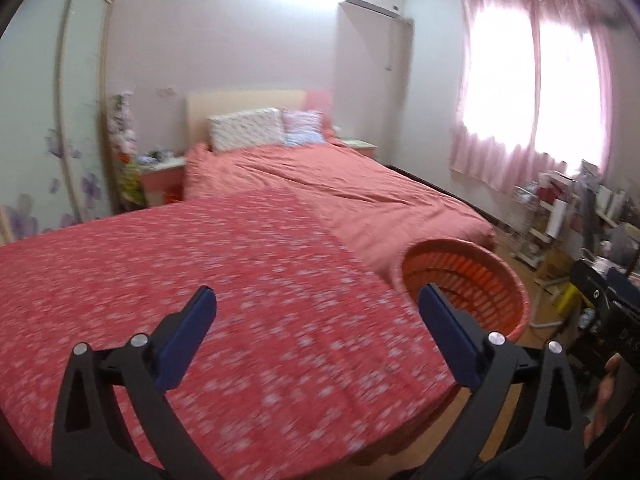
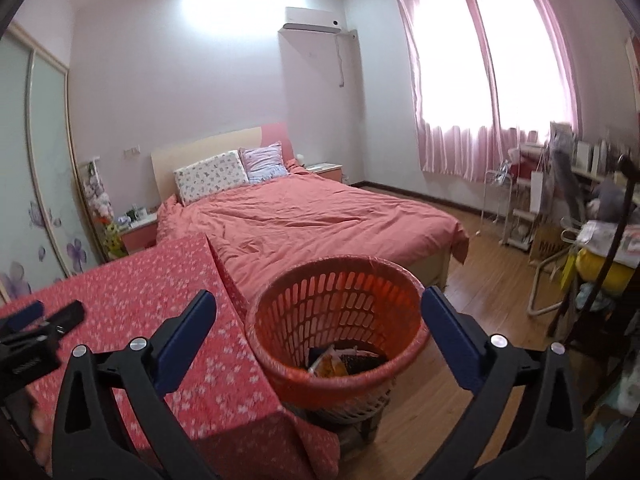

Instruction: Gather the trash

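**Beside the tabletop: both jaws empty, trash in basket**

Tabletop shows no trash. Orange basket at its corner holds wrappers. Left gripper and right gripper jaws wide, nothing held. Scan slowly for leftovers; left view is blurred.

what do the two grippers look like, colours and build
Both match: the left gripper and right gripper each have black plastic arms with triangular cut-outs, round silver rivets at the joints, and flat dark blue pads lining the jaws. No cables or sleeves show.
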A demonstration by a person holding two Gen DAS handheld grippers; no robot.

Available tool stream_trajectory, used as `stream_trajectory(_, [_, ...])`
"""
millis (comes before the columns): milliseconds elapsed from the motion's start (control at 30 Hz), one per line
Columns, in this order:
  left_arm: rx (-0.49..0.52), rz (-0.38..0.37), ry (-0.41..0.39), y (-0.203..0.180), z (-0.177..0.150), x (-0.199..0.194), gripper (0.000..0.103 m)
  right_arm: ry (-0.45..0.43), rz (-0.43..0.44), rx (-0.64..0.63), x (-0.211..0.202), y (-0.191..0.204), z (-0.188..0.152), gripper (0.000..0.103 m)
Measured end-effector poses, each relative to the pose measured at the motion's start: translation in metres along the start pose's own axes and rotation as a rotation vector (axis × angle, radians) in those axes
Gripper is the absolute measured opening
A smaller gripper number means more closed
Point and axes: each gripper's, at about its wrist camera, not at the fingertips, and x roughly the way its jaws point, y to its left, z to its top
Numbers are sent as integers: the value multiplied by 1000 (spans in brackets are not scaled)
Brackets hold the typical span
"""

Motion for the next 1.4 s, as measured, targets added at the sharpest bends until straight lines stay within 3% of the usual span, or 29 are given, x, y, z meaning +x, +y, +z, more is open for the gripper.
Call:
stream_trajectory(233, [-57,150,13,21,-32,-36,99,4,-16,-49,-29,18,-22,101])
stream_trajectory(433, [-52,258,8,23,-52,-58,99,-44,-115,-128,-44,37,-40,101])
stream_trajectory(667, [-76,249,20,25,-67,-74,99,-11,-135,-139,-46,41,-53,101])
stream_trajectory(1400, [-144,239,97,22,-84,-64,99,86,-134,-124,-44,43,-70,101])
